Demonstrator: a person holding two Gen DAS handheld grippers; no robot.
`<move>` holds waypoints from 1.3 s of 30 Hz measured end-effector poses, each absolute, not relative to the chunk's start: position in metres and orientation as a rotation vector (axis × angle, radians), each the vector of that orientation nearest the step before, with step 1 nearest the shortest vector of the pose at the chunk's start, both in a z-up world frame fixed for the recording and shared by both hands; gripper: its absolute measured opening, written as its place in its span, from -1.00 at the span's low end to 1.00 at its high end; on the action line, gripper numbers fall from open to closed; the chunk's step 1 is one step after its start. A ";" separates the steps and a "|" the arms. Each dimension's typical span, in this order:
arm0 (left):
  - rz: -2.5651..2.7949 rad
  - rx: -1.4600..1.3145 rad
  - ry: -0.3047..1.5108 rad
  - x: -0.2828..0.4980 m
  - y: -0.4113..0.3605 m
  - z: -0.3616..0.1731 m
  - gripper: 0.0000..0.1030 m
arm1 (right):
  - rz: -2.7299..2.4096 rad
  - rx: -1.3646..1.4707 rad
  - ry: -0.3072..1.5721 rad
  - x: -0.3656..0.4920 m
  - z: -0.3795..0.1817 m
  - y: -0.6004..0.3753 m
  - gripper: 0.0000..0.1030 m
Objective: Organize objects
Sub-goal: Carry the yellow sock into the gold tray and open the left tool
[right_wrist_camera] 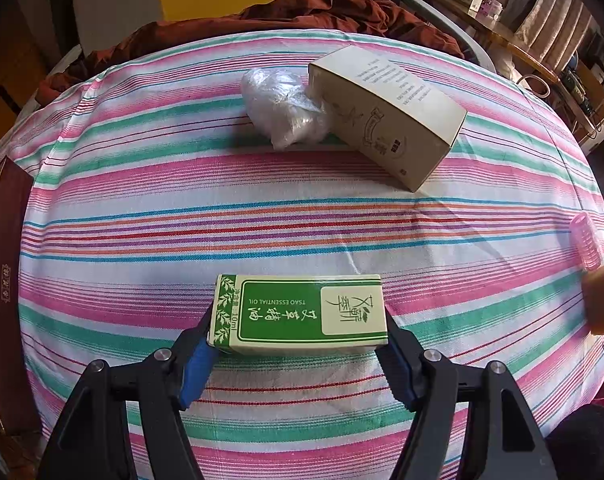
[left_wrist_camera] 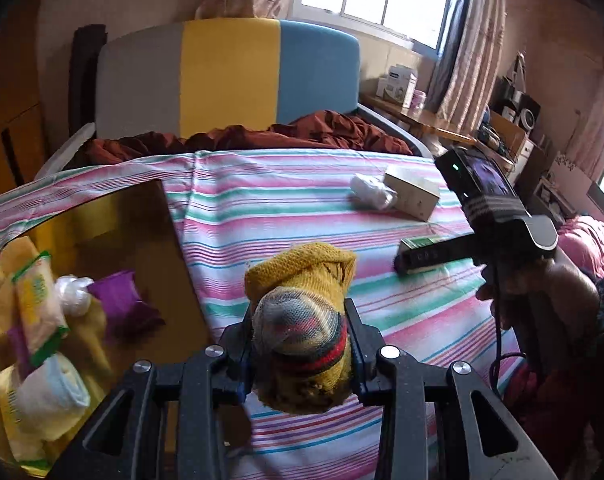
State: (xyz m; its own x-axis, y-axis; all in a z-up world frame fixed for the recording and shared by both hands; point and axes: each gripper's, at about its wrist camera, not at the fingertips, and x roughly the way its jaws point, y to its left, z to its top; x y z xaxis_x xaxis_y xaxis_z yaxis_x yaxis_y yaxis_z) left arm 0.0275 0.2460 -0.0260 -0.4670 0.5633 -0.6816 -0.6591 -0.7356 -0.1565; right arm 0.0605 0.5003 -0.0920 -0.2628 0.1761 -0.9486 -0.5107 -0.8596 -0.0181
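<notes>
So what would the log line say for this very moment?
left tongs: shut on yellow sock | right tongs: around green box, on striped sheet | gold storage box: partly filled
</notes>
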 end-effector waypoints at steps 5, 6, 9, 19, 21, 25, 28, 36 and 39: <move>2.315 -1.086 0.003 -0.027 0.187 -0.024 -0.27 | 2.159 -1.566 0.386 0.065 -0.086 0.492 0.40; 2.325 -1.121 -0.040 -0.041 0.176 -0.025 -0.27 | 2.159 -1.566 0.386 0.064 -0.087 0.494 0.40; 2.368 -1.186 -0.109 -0.075 0.155 -0.029 -0.25 | 2.159 -1.566 0.387 0.062 -0.086 0.489 0.40; 2.398 -1.348 -0.067 -0.165 0.156 -0.056 -0.23 | 2.159 -1.567 0.386 0.061 -0.088 0.490 0.41; 2.392 -1.393 -0.062 -0.176 0.159 -0.065 -0.23 | 2.159 -1.566 0.387 0.060 -0.088 0.491 0.41; 2.399 -1.414 -0.049 -0.187 0.163 -0.072 0.07 | 2.163 -1.569 0.386 0.055 -0.092 0.491 0.41; 2.412 -1.394 -0.046 -0.186 0.161 -0.067 0.16 | 2.166 -1.569 0.381 0.054 -0.092 0.489 0.41; 2.489 -1.266 -0.096 -0.141 0.128 -0.037 0.17 | 2.174 -1.569 0.349 0.053 -0.091 0.480 0.40; 2.511 -1.220 -0.103 -0.116 0.111 -0.029 0.19 | 2.201 -1.576 0.337 0.054 -0.089 0.472 0.40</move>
State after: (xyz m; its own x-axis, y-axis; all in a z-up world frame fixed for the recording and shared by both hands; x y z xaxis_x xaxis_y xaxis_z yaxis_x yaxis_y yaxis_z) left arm -0.1160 0.1113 -0.0293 -0.5701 0.3374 -0.7491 -0.2752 -0.9375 -0.2128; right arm 0.0538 0.4720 -0.0886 -0.2763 0.1878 -0.9425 -0.4614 -0.8862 -0.0413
